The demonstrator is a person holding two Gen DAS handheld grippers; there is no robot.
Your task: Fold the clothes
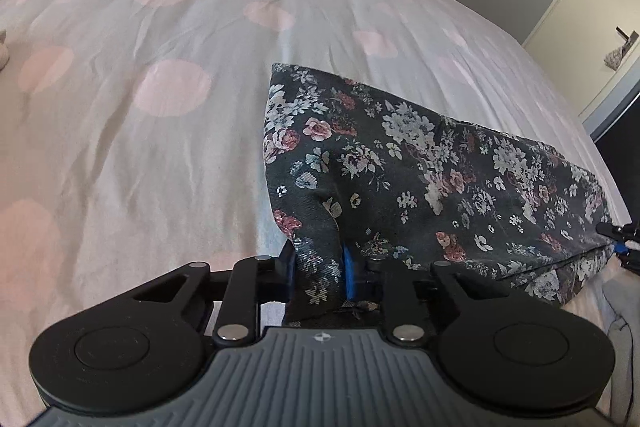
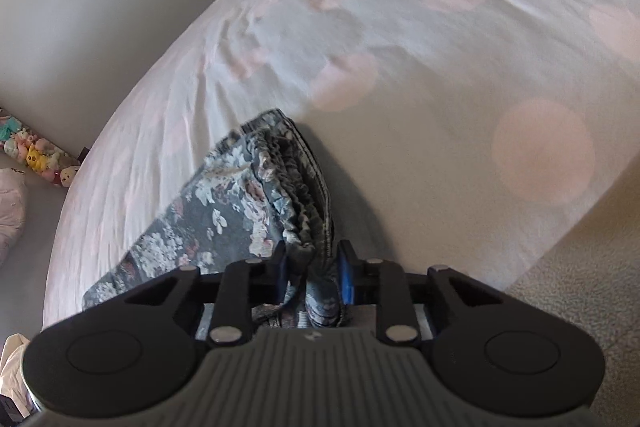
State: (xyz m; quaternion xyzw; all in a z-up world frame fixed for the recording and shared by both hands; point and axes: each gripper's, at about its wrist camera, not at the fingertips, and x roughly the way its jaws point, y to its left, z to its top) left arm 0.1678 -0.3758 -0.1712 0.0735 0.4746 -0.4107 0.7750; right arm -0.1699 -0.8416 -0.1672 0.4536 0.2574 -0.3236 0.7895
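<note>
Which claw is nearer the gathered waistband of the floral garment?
Right. The right claw is clamped on the gathered waistband; the left claw grips the garment's opposite end.

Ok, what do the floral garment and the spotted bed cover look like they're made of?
Floral garment: seemingly a matte woven cloth, perhaps cotton twill; a fine diagonal weave shows, and a gathered waistband with rows of stitching appears in the right wrist view. Spotted bed cover: thin, smooth matte sheeting, possibly cotton; it lies in fine shallow creases without sheen.
</note>
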